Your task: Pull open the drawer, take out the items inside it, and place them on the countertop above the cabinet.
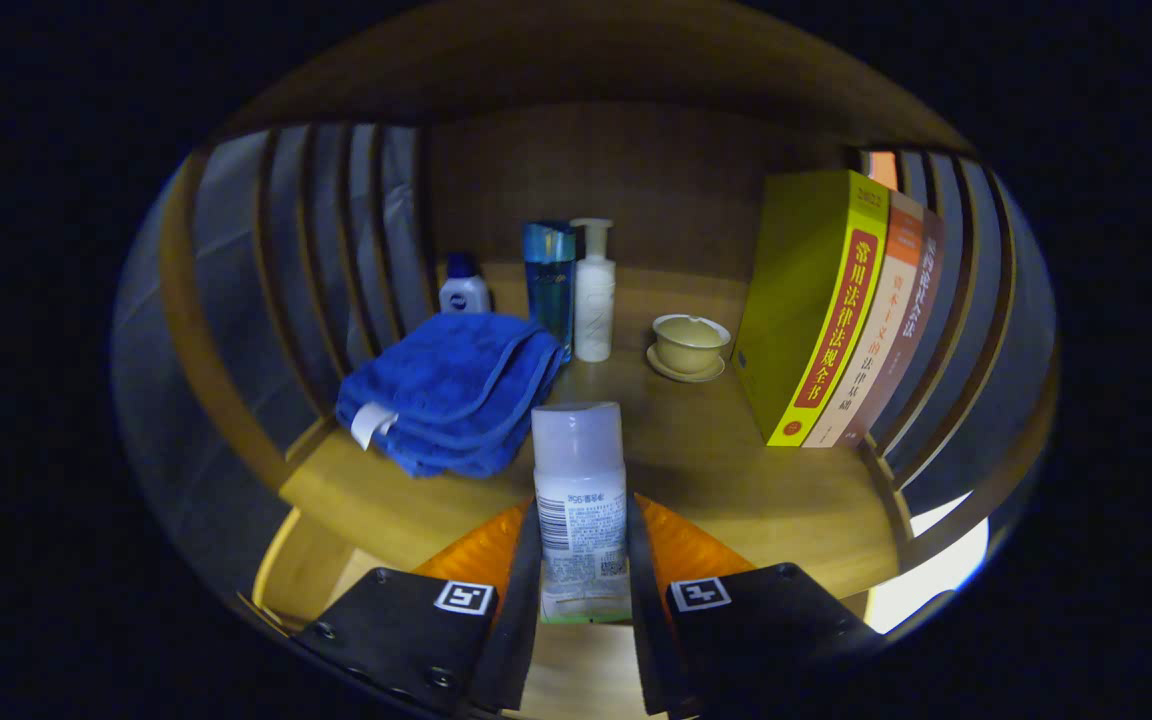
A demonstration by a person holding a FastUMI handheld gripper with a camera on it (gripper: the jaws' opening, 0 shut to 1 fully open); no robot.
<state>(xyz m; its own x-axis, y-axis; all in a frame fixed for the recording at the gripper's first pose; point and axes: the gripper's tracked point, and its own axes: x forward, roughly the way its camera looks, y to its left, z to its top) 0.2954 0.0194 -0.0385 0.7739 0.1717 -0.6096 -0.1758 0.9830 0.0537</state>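
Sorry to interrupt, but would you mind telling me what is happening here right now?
The claw is shut on a white tube, cap forward, holding it at the front edge of the wooden countertop. Beyond it lie a folded blue towel, three bottles, a lidded cup on a saucer and upright books.

Counter [736, 490]: smooth wood, satin sheen. Towel [451, 385]: soft plush cloth, matt, near left edge. Tube [581, 500] pinched between tongs [584, 560]: smooth plastic, frosted cap, printed label. Cup [690, 343]: glazed ceramic, glossy. Books [836, 310] at right edge: glossy paper covers. Bottles [571, 285] at back: shiny plastic.
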